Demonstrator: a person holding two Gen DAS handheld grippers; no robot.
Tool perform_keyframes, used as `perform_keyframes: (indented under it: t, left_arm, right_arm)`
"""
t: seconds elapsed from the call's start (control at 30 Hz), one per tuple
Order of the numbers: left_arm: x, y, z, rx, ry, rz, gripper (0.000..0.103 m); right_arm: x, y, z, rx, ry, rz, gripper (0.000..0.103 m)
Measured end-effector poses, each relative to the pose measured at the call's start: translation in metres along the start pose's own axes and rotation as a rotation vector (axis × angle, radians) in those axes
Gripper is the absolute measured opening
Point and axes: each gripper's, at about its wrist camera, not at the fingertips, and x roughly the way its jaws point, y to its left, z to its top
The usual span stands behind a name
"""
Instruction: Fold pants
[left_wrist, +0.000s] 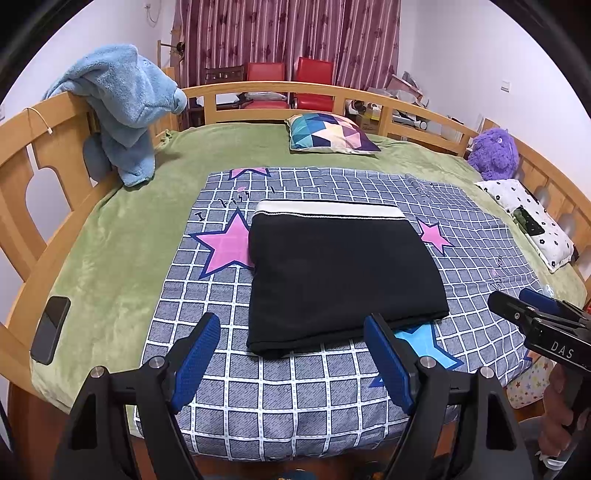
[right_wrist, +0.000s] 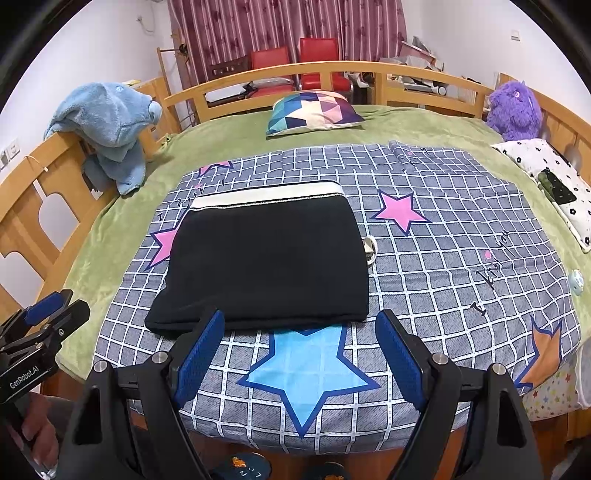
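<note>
Near bed edge: left hand-held gripper (left_wrist: 291, 363) and right hand-held gripper (right_wrist: 299, 362) hover wide apart, empty, likely because folding looks finished.
Pants: black pants (left_wrist: 340, 273) lie as a flat rectangle on the checked sheet (left_wrist: 476, 236).
Surroundings: phone (left_wrist: 50, 329) and pillow (left_wrist: 330, 133) well apart; nothing obstructs.

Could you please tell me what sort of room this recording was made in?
Most likely a home bedroom. A wooden-railed bed with a green blanket fills the view, a patterned pillow and a purple plush toy lie on it, and striped curtains hang behind.
</note>
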Motion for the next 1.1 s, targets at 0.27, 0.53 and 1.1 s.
perform_keyframes:
  t: [0.27,0.53,1.1]
  left_arm:
    - [0.0001,0.0001,0.0003,0.0,0.001,0.0,0.079]
    - [-0.0003,-0.0007,-0.0003,0.001,0.001,0.0,0.079]
    - [0.0008,-0.0061,-0.003,-0.006,0.006,-0.011,0.079]
  right_arm:
    - [0.0002,0.0,-0.0004,0.001,0.002,-0.001,0.083]
    - [0.0004,0.0001,-0.0002,0.0,0.002,0.0,0.083]
    - [0.0011,0.0022,-0.0013,0.0,0.005,0.004,0.083]
